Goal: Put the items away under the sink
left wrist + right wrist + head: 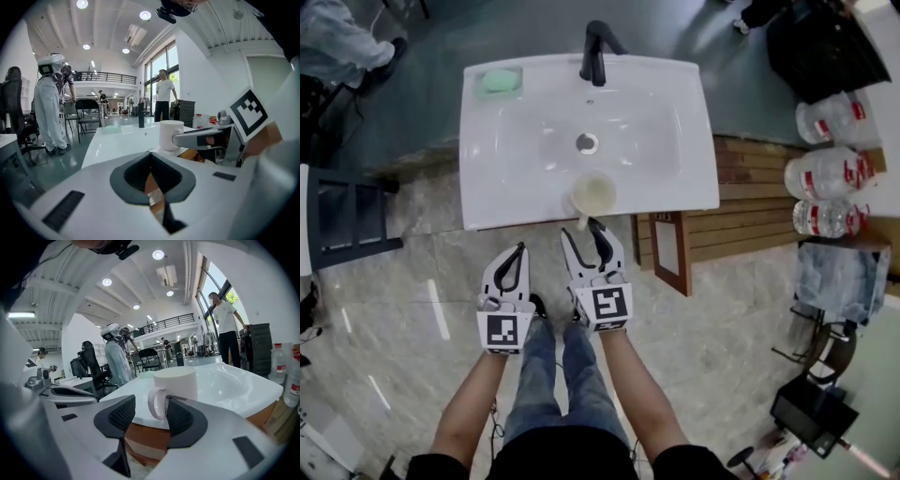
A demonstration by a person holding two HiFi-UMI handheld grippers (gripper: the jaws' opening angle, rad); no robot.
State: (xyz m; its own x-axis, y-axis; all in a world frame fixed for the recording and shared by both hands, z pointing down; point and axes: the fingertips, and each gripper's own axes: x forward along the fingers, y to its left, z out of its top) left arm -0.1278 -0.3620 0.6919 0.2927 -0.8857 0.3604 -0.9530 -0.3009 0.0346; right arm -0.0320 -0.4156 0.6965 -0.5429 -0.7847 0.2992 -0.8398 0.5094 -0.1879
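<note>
The mug stands on the sink's front rim. The faucet rises at its back rim. Bottles lie well right of it.

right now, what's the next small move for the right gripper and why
Probably close the right gripper on the handle of the mug: its jaws stand apart with the handle between them, and the mug sits ungripped at the front edge of the sink.

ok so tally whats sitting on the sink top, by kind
mug: 1
green block: 1
black tap: 1
total: 3
</note>
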